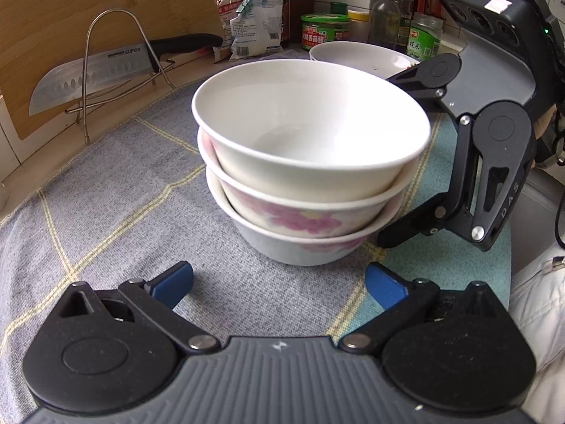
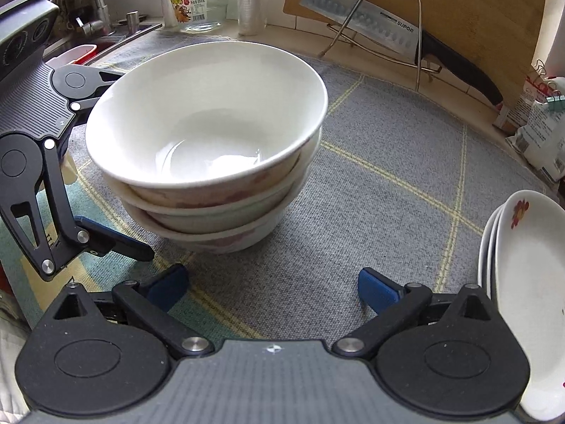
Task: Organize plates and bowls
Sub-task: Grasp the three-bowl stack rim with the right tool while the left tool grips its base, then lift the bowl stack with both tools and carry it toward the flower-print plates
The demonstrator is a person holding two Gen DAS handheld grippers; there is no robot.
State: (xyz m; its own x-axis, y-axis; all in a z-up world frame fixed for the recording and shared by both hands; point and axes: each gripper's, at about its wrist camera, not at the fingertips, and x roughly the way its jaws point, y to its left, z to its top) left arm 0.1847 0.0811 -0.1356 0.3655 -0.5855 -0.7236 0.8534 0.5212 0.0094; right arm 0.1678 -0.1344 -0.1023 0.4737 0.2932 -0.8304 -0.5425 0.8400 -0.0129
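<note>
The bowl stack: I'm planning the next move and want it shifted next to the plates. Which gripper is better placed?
Probably the right gripper: open and empty, the bowl stack just ahead, and the plates on its own side. The left gripper, also open, is equally near.

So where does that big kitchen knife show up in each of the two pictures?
Left wrist view: the knife sits upper left, leaning in the wire rack against the wooden board.
Right wrist view: the knife sits upper right, in the same rack.
Shared landmark: the stack of three bowls in the middle of both.
</note>
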